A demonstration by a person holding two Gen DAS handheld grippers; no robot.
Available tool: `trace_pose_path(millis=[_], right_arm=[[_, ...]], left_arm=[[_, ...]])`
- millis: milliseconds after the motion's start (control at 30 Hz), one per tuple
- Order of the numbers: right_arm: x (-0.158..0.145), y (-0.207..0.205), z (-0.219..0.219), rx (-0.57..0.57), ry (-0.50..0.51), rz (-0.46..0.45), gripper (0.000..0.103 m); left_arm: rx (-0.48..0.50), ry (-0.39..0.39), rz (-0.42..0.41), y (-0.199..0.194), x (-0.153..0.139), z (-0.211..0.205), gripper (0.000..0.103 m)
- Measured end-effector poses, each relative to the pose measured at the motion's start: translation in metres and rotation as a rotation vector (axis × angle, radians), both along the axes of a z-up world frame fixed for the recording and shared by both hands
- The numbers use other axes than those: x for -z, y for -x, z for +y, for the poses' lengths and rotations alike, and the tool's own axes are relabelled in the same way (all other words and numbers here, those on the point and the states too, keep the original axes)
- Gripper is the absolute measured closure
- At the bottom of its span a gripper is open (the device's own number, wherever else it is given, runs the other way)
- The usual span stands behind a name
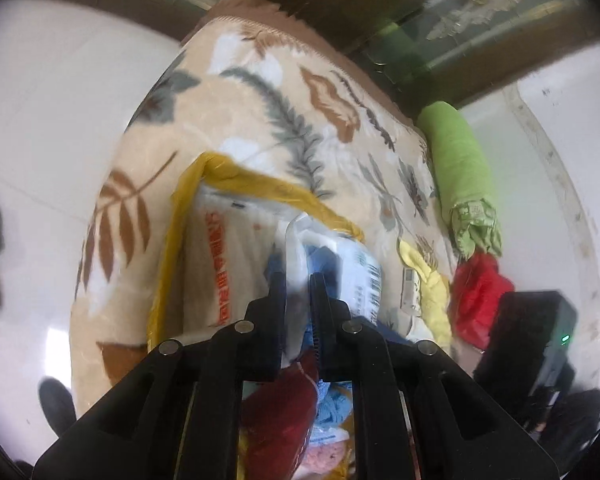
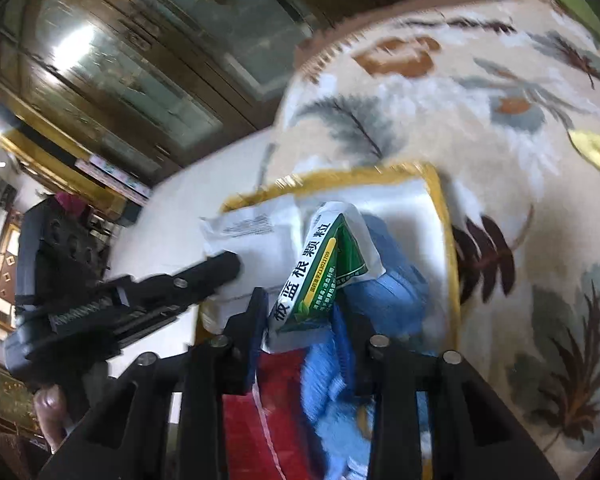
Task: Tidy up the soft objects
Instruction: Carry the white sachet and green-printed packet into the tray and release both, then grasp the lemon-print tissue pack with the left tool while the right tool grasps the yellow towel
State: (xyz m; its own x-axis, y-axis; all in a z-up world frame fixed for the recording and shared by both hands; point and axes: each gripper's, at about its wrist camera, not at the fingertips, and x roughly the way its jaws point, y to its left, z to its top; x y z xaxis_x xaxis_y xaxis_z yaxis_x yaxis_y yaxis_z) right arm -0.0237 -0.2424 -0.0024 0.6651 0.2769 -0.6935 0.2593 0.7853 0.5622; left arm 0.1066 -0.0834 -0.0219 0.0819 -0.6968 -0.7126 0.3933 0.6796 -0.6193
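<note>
A white bag with a yellow rim (image 1: 180, 248) lies on the leaf-patterned blanket (image 1: 260, 92); it also shows in the right wrist view (image 2: 444, 216). My left gripper (image 1: 298, 280) is shut on the bag's thin white plastic edge (image 1: 296, 236). My right gripper (image 2: 300, 304) is shut on a green and white packet (image 2: 320, 268) over the bag's mouth. Blue cloth (image 2: 392, 280) and red cloth (image 2: 252, 420) lie inside. The left gripper shows at the left of the right wrist view (image 2: 204, 276).
A rolled green cloth (image 1: 460, 168), a yellow cloth (image 1: 428, 292) and a red cloth (image 1: 476, 292) lie at the blanket's right edge. A black box (image 1: 536, 332) stands beyond them. White floor lies left; a dark wood cabinet (image 2: 132, 60) stands behind.
</note>
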Motion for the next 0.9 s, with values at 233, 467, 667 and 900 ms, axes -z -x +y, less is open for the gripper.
trace_pose_path(millis=[233,467,667,900], right_arm=[[-0.005,0.015,-0.019,0.097,-0.065,-0.024,0.041],[-0.043,0.055,-0.073,0.410,-0.055,-0.088,0.041],[-0.063,0.067,-0.159,0.590,0.060,0.101,0.041],[0.005,0.105,-0.219,0.690,0.077,0.269,0.041]], left_arm=[[-0.037,0.001,-0.058,0.006,-0.010,0.006,0.058],[-0.106,0.097,-0.216,0.028,-0.038,0.013,0.043],[0.024,0.071,-0.302,0.071,-0.043,-0.024,0.043],[0.114,-0.022,-0.419,0.108,-0.034,-0.060,0.043]])
